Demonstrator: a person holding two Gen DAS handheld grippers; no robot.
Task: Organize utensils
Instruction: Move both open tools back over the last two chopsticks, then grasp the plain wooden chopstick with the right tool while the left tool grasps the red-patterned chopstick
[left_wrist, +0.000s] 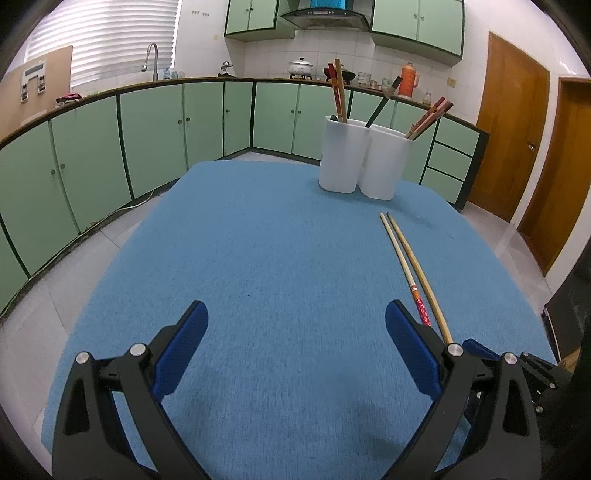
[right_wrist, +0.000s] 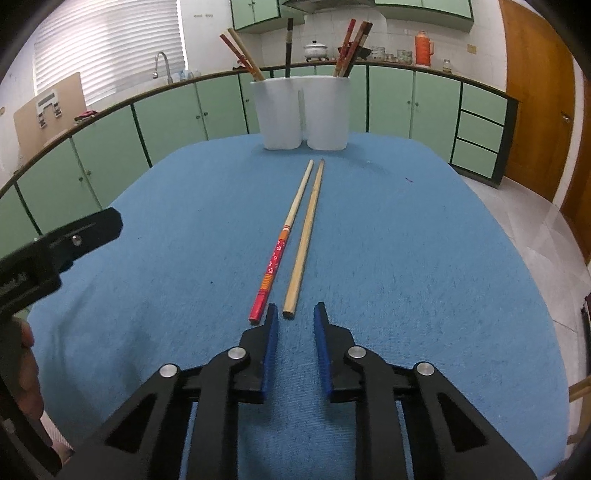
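Two chopsticks lie side by side on the blue tablecloth (right_wrist: 406, 258), pointing at the holder: a red patterned chopstick (right_wrist: 275, 258) and a plain bamboo chopstick (right_wrist: 304, 240). In the left wrist view the red patterned chopstick (left_wrist: 406, 273) and the bamboo chopstick (left_wrist: 419, 269) run down to the right finger. My right gripper (right_wrist: 296, 308) has a narrow gap. The bamboo chopstick's near end sits just at its fingertips, and the pads do not press on it. My left gripper (left_wrist: 296, 314) stands wide open over bare cloth, left of the chopsticks. Its black finger (right_wrist: 92, 225) shows in the right wrist view.
A white double holder (right_wrist: 280, 110) with several chopsticks upright in it stands at the table's far edge; in the left wrist view the holder (left_wrist: 340, 162) is far right. A hand (right_wrist: 22, 350) shows at the left edge. Green cabinets (left_wrist: 155, 140) ring the room, and wooden doors (left_wrist: 509, 122) are at the right.
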